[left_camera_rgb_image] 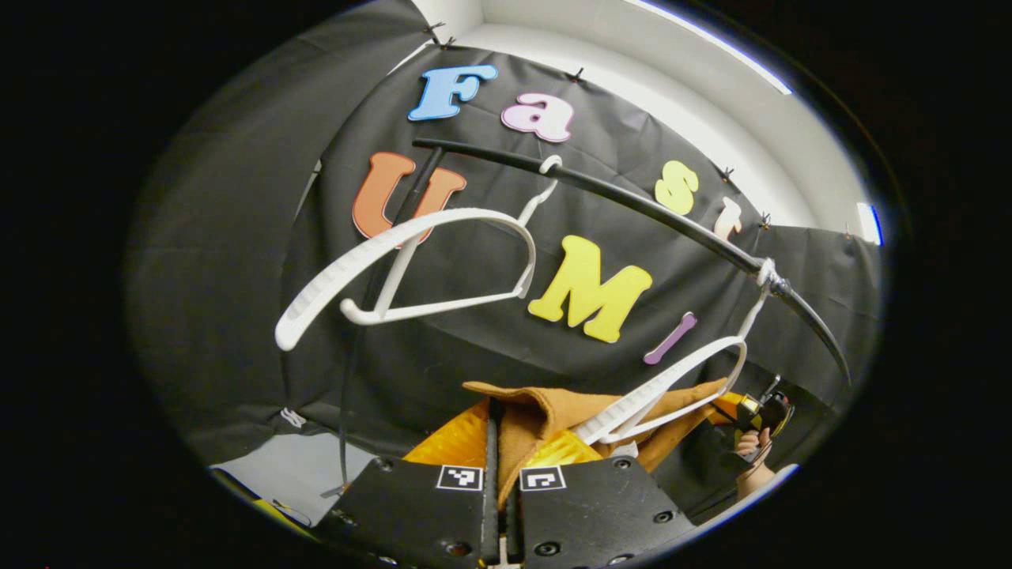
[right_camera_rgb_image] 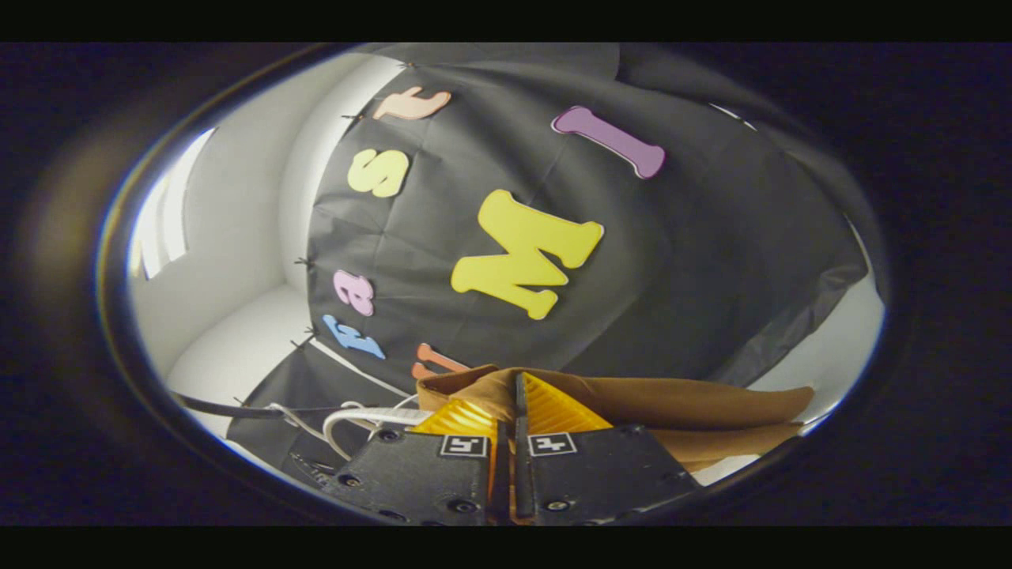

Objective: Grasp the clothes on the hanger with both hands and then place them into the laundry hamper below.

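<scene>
The left claw is clamped on the soft brown cloth garment. The right claw is clamped on it too. An empty white plastic hanger hangs from the black rail.

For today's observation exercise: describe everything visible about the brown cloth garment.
The brown cloth garment looks soft, plain and folded into creases. In the left gripper view it is still draped around a white plastic hanger, with the left gripper shut on one end. In the right gripper view the right gripper pinches another part.
</scene>
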